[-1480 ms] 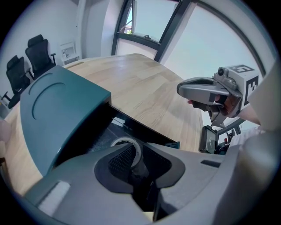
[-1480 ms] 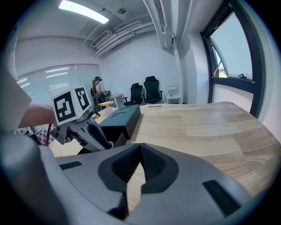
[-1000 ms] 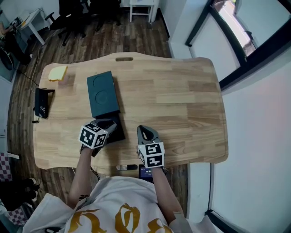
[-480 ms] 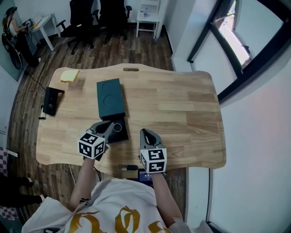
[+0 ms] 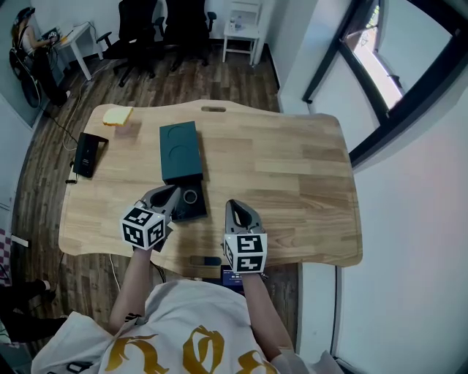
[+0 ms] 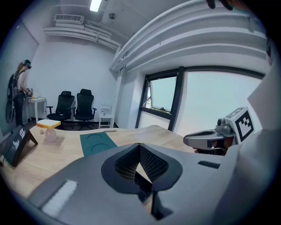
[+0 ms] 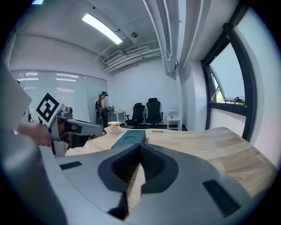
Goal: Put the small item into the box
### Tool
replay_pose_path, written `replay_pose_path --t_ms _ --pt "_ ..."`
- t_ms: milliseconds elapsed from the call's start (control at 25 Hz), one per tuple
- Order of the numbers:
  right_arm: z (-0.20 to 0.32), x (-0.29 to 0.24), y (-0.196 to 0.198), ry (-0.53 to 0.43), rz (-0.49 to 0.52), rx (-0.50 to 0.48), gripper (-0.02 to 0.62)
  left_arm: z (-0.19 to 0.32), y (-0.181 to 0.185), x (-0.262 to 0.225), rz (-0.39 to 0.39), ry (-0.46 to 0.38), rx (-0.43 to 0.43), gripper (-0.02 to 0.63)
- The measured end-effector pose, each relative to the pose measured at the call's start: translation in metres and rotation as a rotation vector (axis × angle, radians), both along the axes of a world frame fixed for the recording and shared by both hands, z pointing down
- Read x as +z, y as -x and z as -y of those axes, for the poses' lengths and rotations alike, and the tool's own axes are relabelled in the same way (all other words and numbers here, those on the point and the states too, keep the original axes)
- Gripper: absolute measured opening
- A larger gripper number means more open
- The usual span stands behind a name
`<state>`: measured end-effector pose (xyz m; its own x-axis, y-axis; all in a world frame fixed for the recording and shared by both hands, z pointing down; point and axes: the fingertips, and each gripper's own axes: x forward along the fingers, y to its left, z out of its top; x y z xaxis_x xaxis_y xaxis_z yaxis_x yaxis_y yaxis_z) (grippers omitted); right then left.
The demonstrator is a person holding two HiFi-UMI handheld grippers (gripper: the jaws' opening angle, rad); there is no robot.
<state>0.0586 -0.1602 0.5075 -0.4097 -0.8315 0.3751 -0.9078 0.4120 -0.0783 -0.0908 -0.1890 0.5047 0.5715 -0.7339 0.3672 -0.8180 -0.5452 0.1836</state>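
Note:
An open black box [image 5: 193, 206] lies near the table's front edge, with a small round ring-like item [image 5: 191, 196] resting in it. Right behind it lies the dark green lid [image 5: 180, 150], which also shows in the left gripper view as the lid [image 6: 99, 141] and in the right gripper view as the lid [image 7: 129, 138]. My left gripper [image 5: 168, 195] is shut and sits just left of the box, with nothing seen in its jaws [image 6: 139, 146]. A hand's width right of the box, my right gripper [image 5: 234, 207] is shut and empty [image 7: 140, 147].
On the wooden table [image 5: 292, 175], a black stand [image 5: 89, 152] sits at the left edge and a yellow block [image 5: 117, 115] at the far left corner. Office chairs [image 5: 146, 22] and a white stool [image 5: 241, 25] stand beyond. A person [image 5: 25, 25] is at the far desk.
My left gripper has drawn back off the black box toward the left, uncovering the round item inside. The right gripper has stayed about where it was. The head view has shifted slightly.

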Motion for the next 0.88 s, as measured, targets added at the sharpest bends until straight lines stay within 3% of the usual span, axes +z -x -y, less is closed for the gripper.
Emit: replay_pose_path --t_ms 280,880 --pt "0.002 0.000 0.002 -0.003 0.023 -0.005 0.005 0.001 0.007 0.001 -0.004 -0.011 -0.018 0.003" --pt "0.011 0.011 0.003 0.025 0.021 -0.015 0.005 0.005 0.004 0.012 0.045 -0.003 0.027 0.003"
